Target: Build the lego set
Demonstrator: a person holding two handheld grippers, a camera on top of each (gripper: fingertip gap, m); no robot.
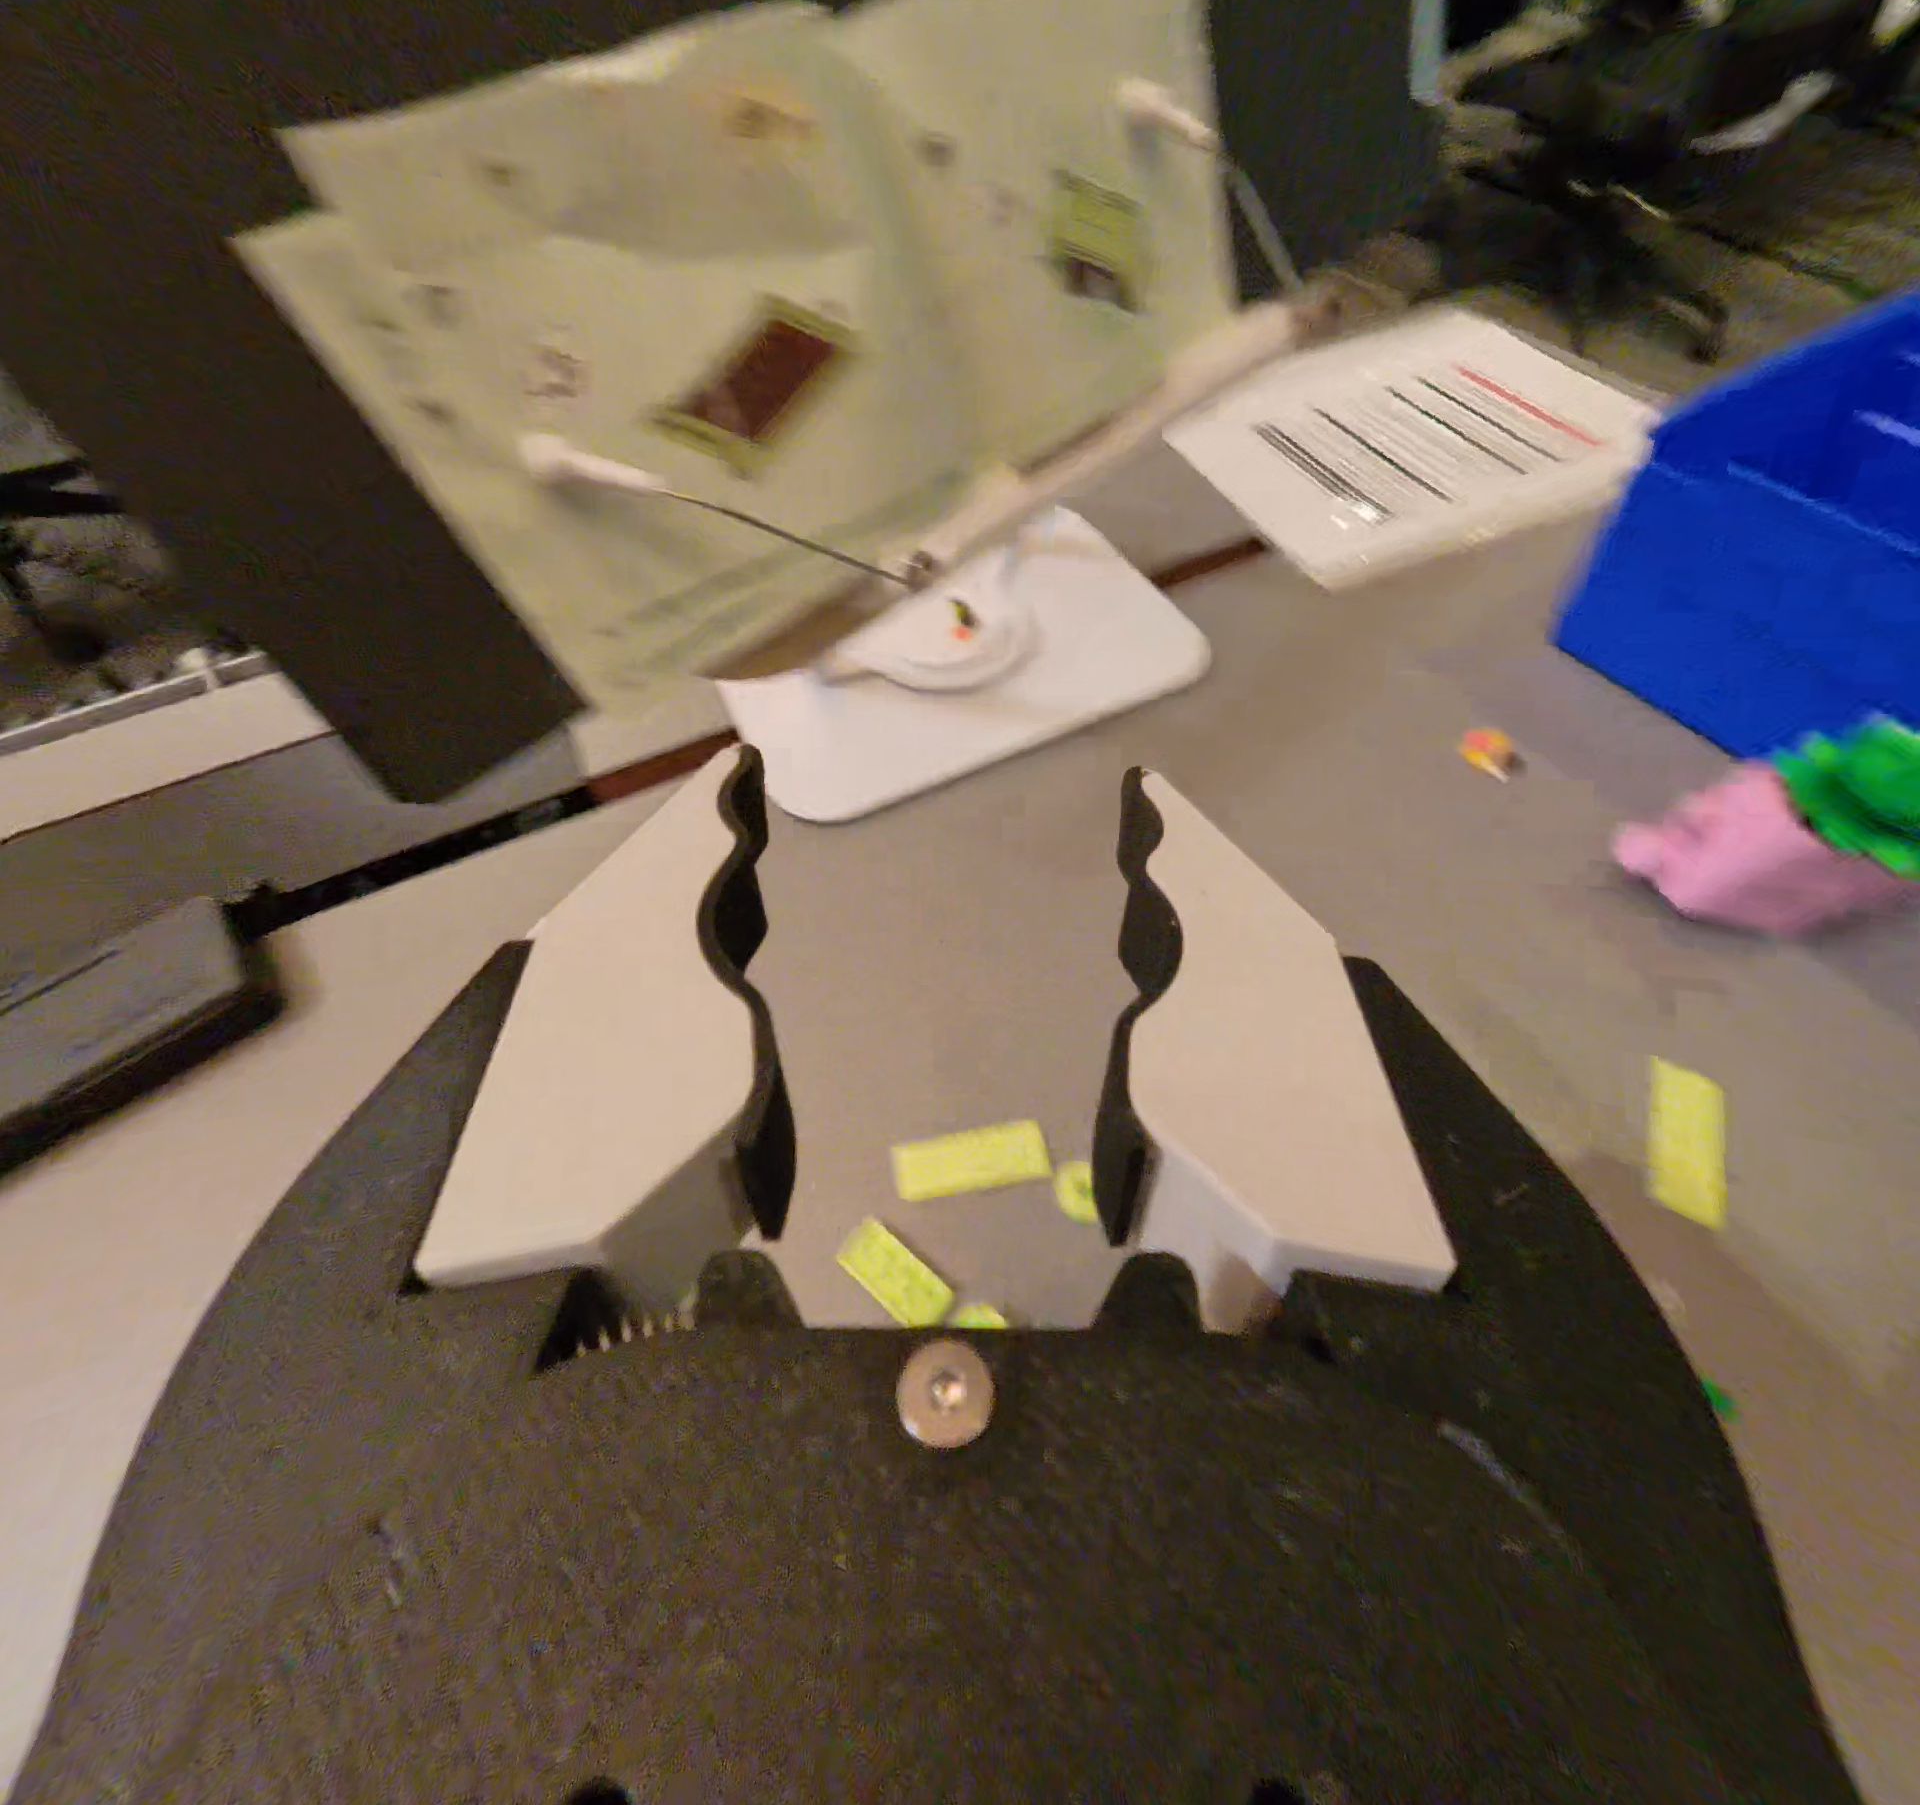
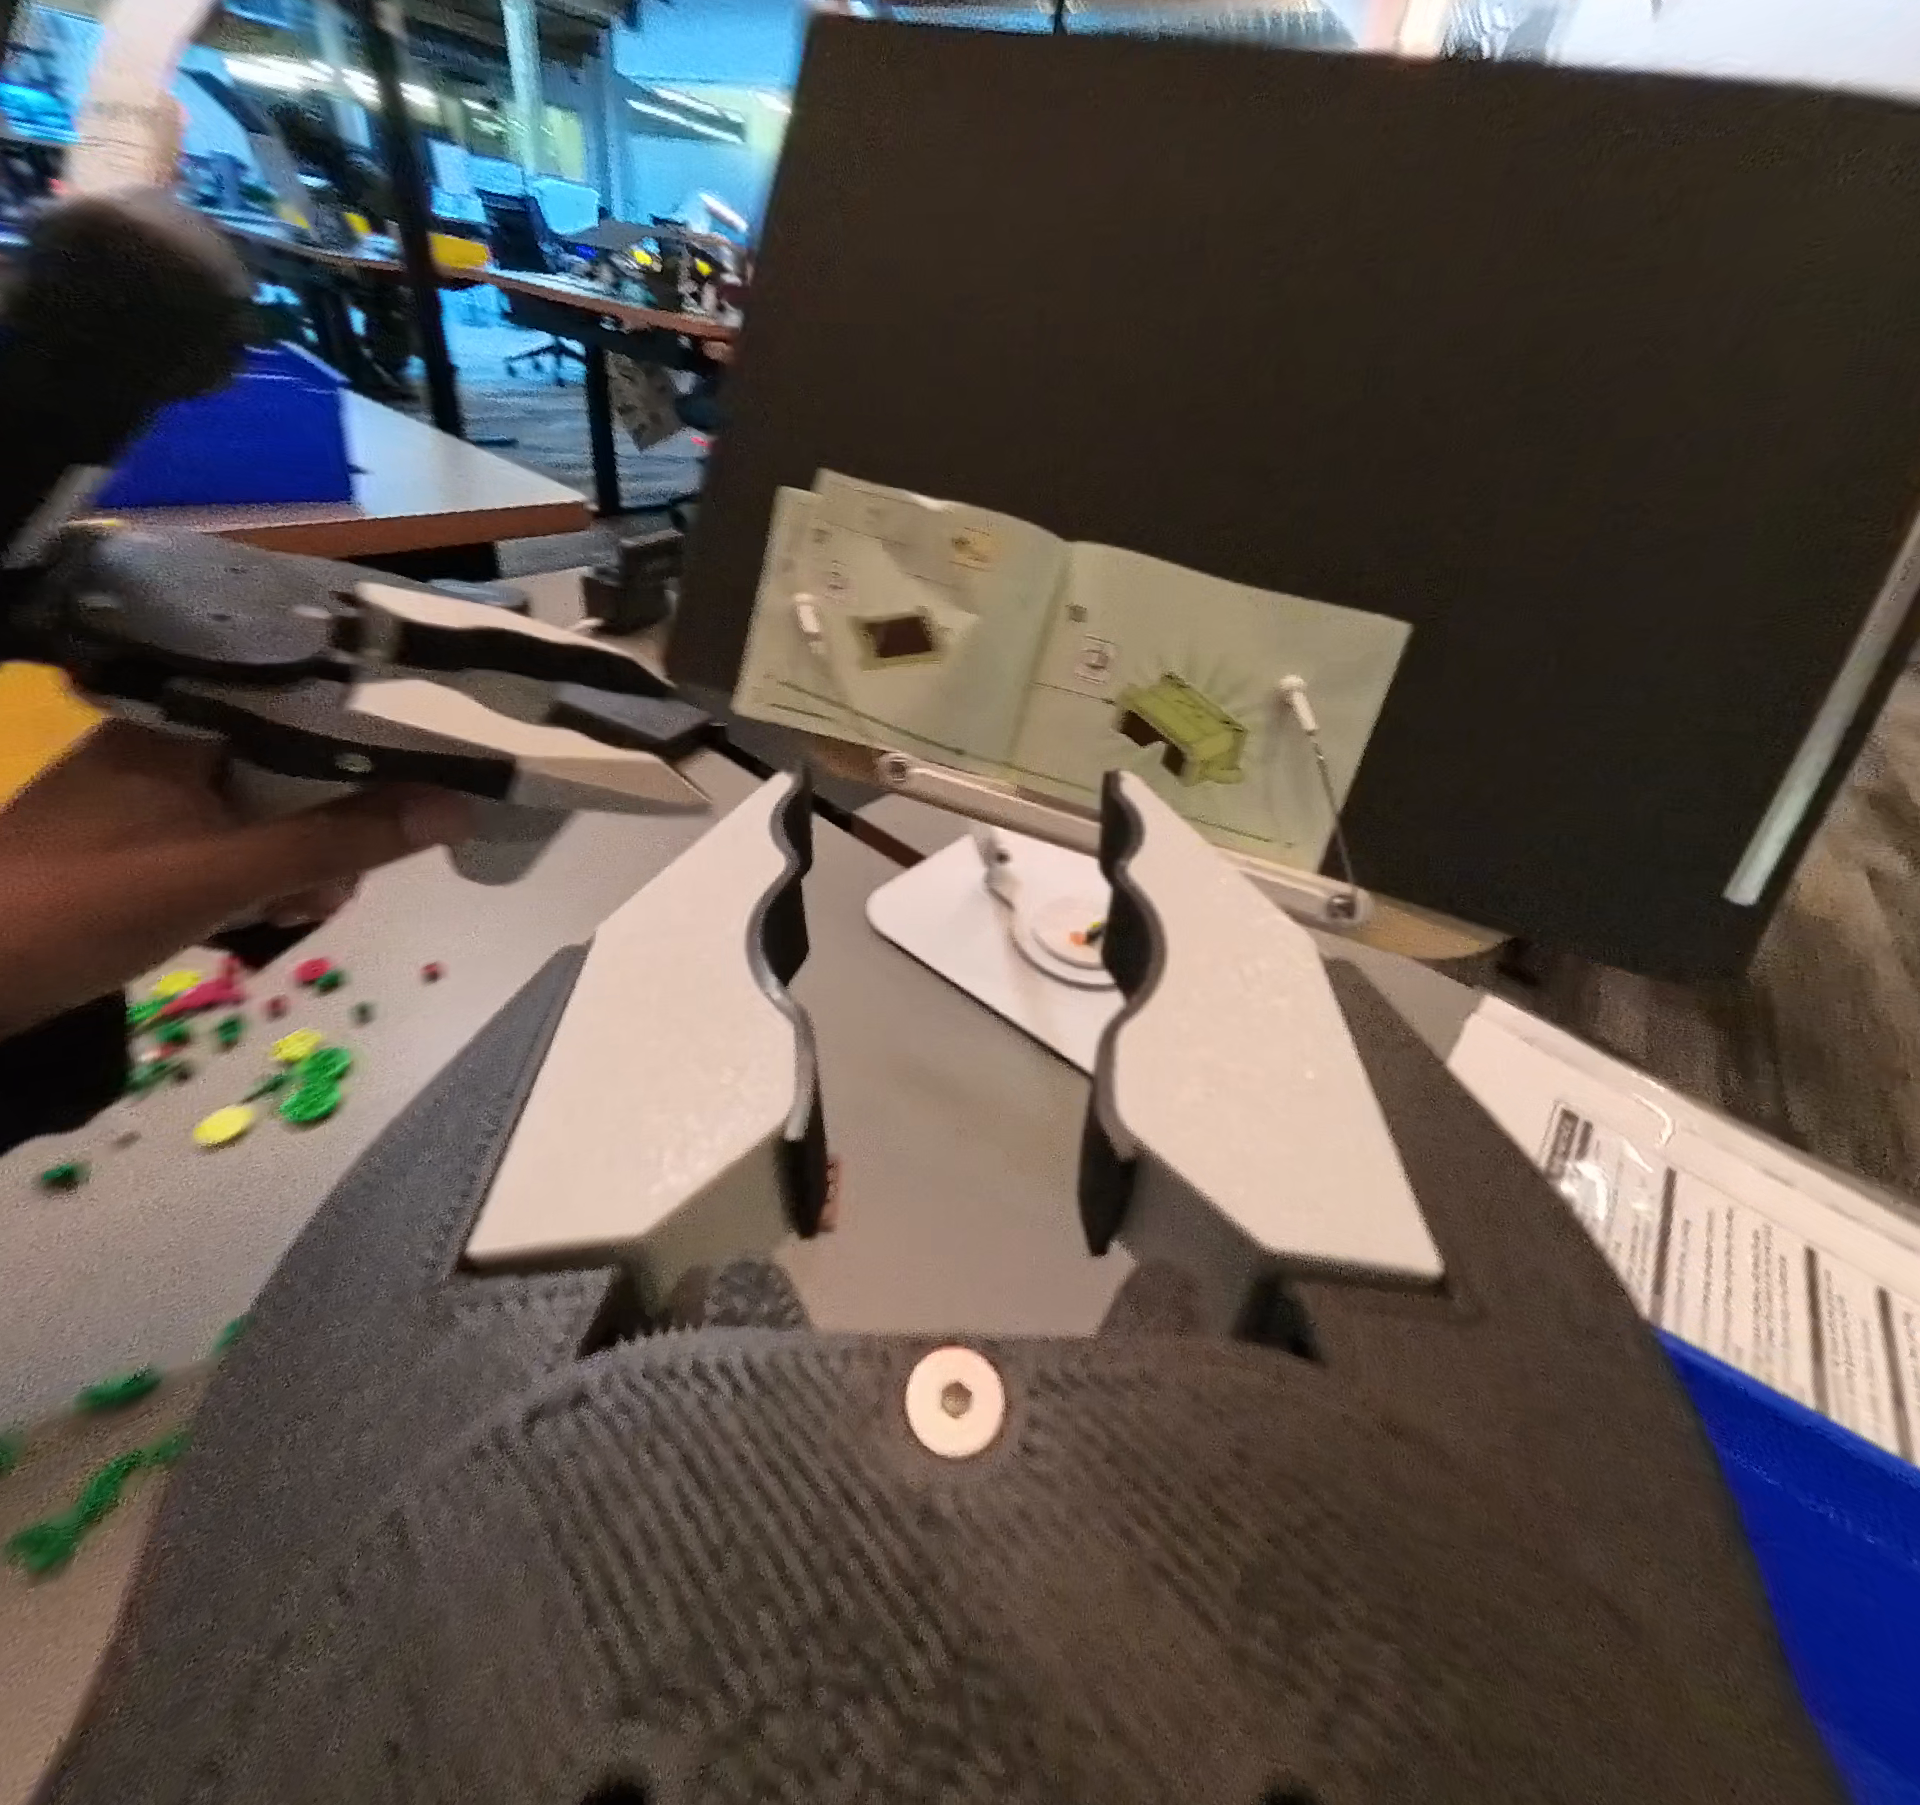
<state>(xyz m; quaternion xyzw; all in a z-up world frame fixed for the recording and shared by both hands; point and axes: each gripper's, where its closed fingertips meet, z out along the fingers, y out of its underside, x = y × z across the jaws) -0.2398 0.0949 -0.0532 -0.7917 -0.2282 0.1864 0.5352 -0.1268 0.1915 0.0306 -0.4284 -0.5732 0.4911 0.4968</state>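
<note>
Open office behind a black panel [image 2: 1299, 425]; grey desk [image 1: 935, 924] in front. Left hand-held gripper [image 1: 940, 779] spread, empty. Right hand-held gripper [image 2: 951, 789] spread, empty too. Build apparently barely begun: lime plates [image 1: 971, 1160] loose under the left one, green and yellow bits [image 2: 301, 1080] scattered, nothing visibly joined. Booklet [image 2: 1049, 654] propped on a white stand [image 1: 987, 706]; blue bin [image 1: 1766, 550] and pink lump [image 1: 1745, 862] crowding the right side.

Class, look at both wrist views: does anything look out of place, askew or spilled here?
Loose pieces are scattered on the table, not sorted: yellow-green plates under the open left gripper, green and yellow bits farther off. The open booklet on its white stand has pages lifting unevenly. Nothing looks damaged.
</note>
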